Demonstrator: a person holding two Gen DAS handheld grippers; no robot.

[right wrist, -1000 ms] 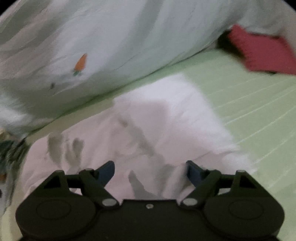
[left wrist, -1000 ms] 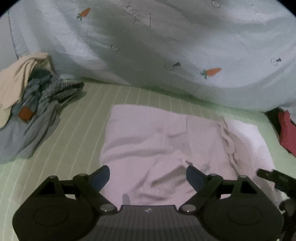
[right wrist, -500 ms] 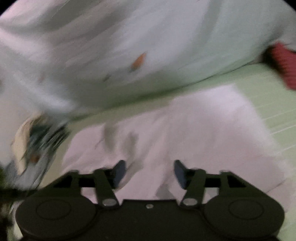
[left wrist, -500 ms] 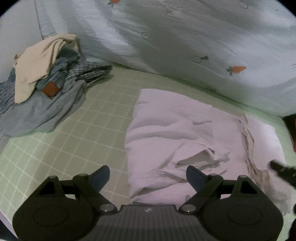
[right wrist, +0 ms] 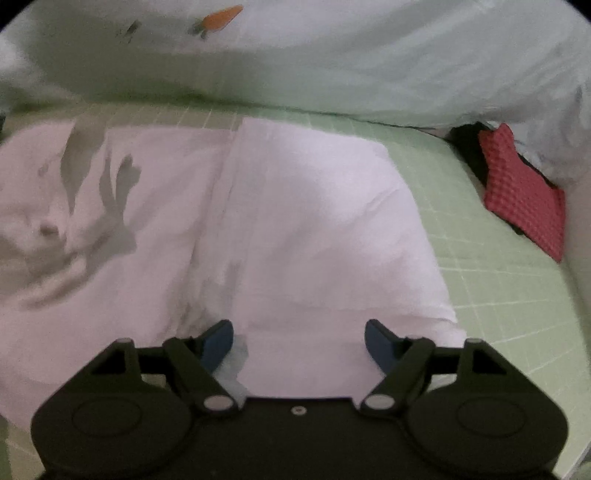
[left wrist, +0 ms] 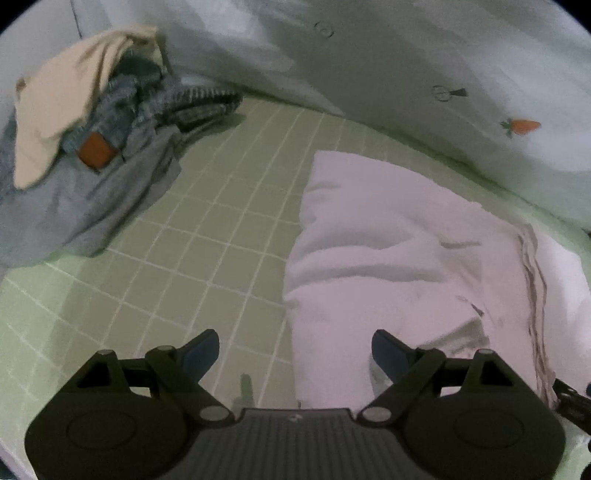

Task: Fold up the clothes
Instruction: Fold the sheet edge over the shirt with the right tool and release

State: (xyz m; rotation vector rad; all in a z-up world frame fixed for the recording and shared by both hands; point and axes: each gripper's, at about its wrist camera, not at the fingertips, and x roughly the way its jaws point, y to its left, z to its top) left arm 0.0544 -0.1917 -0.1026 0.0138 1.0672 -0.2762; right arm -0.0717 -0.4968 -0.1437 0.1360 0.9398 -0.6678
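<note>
Both tongs have shifted; left tongs [left wrist: 293, 352] gape over the garment's [left wrist: 399, 251] edge, right tongs [right wrist: 299, 341] opening, empty.

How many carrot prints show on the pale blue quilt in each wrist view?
1 in each. Left wrist view: one carrot print at the right side of the pale blue quilt. Right wrist view: one at top centre. Folds may hide others.

Left of the pink cloth [left wrist: 399, 251] the green checked sheet [left wrist: 207, 236] is bare, so a gripper could pass there. Farther left a heap of clothes [left wrist: 88, 155] blocks it. Behind the cloth a big blanket [left wrist: 424, 66] is in the way, and right of it lies a red thing [right wrist: 524, 192].
</note>
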